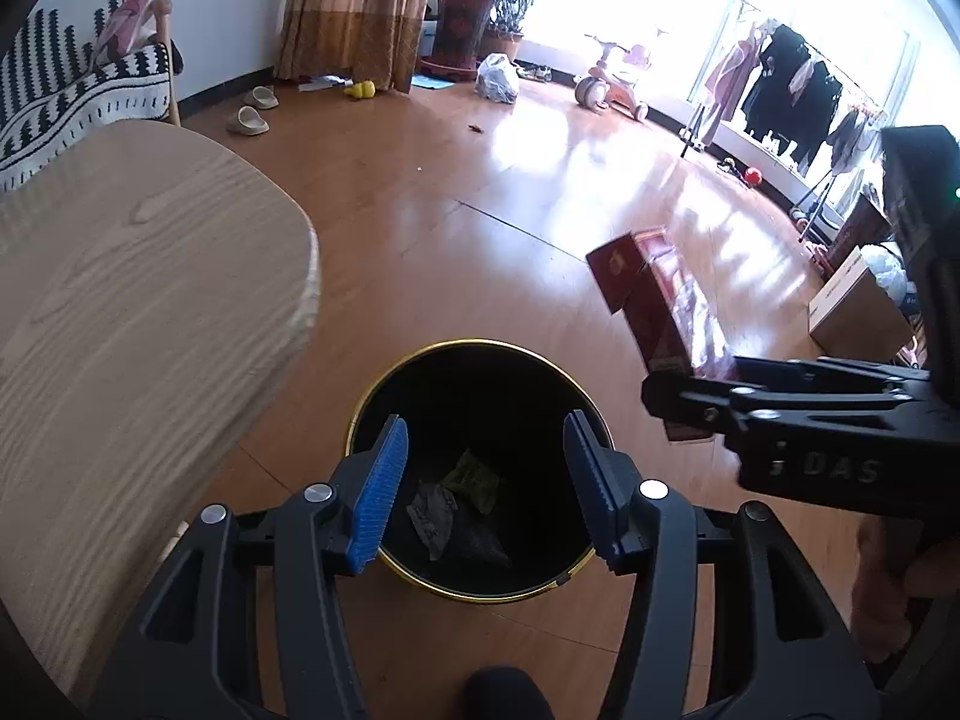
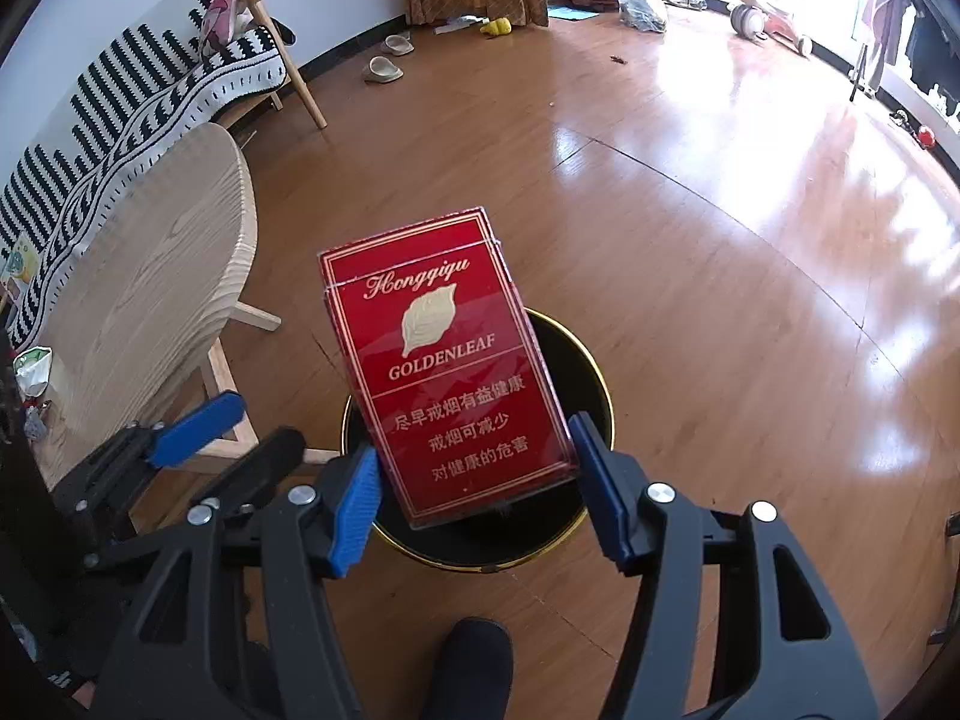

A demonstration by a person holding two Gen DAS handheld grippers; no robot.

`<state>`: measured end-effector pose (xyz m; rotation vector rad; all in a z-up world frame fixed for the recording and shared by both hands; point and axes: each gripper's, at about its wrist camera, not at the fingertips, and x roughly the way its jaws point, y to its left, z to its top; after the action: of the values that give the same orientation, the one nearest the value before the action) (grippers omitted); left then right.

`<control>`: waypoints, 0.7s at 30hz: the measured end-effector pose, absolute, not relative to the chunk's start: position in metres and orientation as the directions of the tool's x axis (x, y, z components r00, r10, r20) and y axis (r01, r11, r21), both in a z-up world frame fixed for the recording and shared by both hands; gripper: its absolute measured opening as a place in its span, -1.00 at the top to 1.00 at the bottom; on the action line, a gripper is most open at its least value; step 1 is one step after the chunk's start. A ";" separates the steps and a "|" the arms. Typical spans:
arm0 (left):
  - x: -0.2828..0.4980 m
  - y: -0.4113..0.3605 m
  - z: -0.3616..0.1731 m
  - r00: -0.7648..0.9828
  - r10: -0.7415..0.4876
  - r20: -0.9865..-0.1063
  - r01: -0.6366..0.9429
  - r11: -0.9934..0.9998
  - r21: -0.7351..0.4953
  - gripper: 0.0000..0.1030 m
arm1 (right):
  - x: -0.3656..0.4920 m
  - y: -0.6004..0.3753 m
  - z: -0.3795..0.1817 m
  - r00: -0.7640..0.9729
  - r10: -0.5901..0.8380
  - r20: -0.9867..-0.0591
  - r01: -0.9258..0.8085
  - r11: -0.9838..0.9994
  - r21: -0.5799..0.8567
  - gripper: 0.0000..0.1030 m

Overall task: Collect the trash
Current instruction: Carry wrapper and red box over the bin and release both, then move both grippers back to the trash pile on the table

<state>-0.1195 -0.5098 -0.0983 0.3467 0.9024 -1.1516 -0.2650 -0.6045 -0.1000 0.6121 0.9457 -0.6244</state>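
A black trash bin with a gold rim (image 1: 384,387) stands on the wood floor below both grippers; crumpled wrappers (image 1: 456,501) lie inside it. My left gripper (image 1: 486,480) is open and empty right above the bin. My right gripper (image 2: 474,480) is shut on a red cigarette box (image 2: 444,378) and holds it over the bin (image 2: 594,372). In the left wrist view the box (image 1: 654,306) and the right gripper (image 1: 678,402) sit to the right of the bin. The left gripper's blue pad (image 2: 198,426) shows at the left of the right wrist view.
A round light-wood table (image 1: 138,312) stands left of the bin, also in the right wrist view (image 2: 156,276); small trash (image 2: 30,369) lies at its near edge. A striped sofa (image 2: 120,96), slippers (image 1: 249,120), a cardboard box (image 1: 852,312) and a clothes rack (image 1: 798,78) ring the floor.
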 end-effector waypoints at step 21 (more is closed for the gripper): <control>-0.042 -0.313 -0.001 0.381 -0.618 -0.688 0.774 0.620 -0.129 -0.75 | -0.128 -0.479 -0.039 0.596 -0.085 -0.798 0.491 0.825 0.279 -0.43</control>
<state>-0.0419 -0.3129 -0.0009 0.2286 0.7702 -0.8983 -0.1281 -0.4794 -0.0395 0.5115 0.8750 -0.3517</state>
